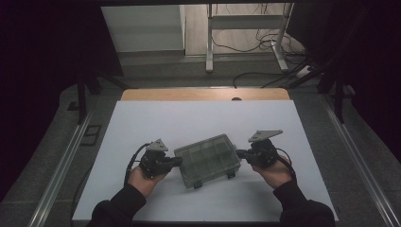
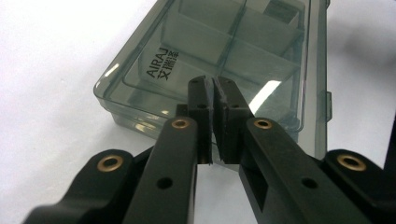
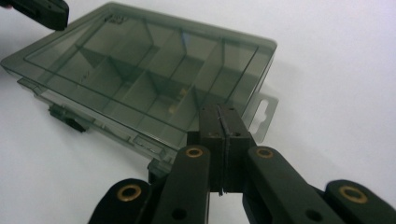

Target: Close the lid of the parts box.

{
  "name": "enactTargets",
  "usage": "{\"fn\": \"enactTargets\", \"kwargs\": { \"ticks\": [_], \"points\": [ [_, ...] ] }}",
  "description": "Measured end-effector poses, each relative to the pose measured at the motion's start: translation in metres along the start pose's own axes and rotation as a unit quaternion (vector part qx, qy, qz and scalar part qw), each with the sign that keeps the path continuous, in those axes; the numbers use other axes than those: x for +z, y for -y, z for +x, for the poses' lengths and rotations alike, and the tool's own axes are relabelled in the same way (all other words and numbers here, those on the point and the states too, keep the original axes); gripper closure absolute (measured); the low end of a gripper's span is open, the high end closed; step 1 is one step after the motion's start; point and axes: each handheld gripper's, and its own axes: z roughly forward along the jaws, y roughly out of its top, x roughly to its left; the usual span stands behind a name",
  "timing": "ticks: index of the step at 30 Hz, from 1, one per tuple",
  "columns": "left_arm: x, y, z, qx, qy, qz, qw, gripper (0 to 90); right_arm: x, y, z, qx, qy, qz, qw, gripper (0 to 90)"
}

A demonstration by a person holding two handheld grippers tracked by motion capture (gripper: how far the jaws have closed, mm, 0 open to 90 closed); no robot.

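- The desk carries a smooth white sheet, and the smoky clear compartment box lies flat on it, near the front edge, turned at a slant between the two hands. On so slick a surface, my judgement is that any push from one side alone spins or slides the box instead of steadying it.
- The box's lid looks closed, with dark latches along one long side and a hang tab at one end. A pry at the wrong edge probably flexes the thin plastic rather than opening it.
- The left gripper comes in at the box's left end with its jaws clenched together on nothing; in the left gripper view the tips sit at the box's near wall, though I cannot tell whether they touch it. Pressing on from here could skid the box toward the other hand.
- The right gripper sits at the right end, jaws likewise clenched and empty, close to the tab. If it pushes down on the lid's corner, the far end may tip up.
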Motion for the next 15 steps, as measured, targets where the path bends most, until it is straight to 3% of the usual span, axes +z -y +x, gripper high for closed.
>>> {"fn": "enactTargets", "kwargs": {
  "ticks": [15],
  "points": [
    [0.008, 0.006, -0.004, 0.0, -0.012, 0.006, 0.9999, 85.6, 0.012, 0.011, 0.006, -0.008, 0.002, 0.029, 0.9995, 88.7]
  ]
}}
